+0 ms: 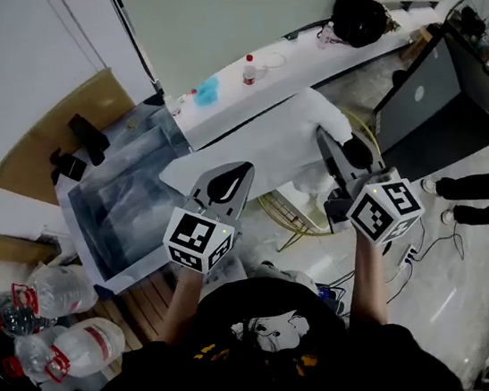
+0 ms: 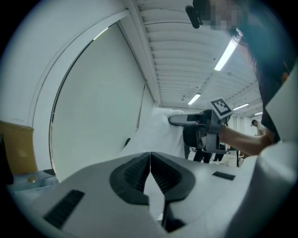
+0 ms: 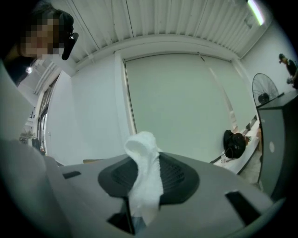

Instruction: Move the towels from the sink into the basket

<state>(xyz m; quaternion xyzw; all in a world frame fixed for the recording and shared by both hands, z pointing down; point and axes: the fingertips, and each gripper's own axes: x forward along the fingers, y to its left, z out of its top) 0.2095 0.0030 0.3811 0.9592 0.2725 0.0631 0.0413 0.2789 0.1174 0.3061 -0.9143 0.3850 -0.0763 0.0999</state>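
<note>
A white towel (image 1: 265,146) hangs stretched in the air between my two grippers, to the right of the metal sink (image 1: 122,221). My left gripper (image 1: 225,186) is shut on the towel's left end; in the left gripper view the jaws (image 2: 150,155) meet with white cloth (image 2: 156,128) running out to the right gripper (image 2: 179,121). My right gripper (image 1: 341,160) is shut on the other end, where a bunch of towel (image 3: 144,172) sticks up between its jaws (image 3: 142,162). A pale round-rimmed basket (image 1: 299,208) sits on the floor under the towel, partly hidden.
Behind the towel runs a white counter (image 1: 298,60) with a red-capped bottle (image 1: 249,70), a blue cloth (image 1: 206,92) and a black bag (image 1: 359,11). A dark cabinet (image 1: 439,104) and a fan (image 1: 477,22) stand right. Large water bottles (image 1: 71,345) lie at lower left.
</note>
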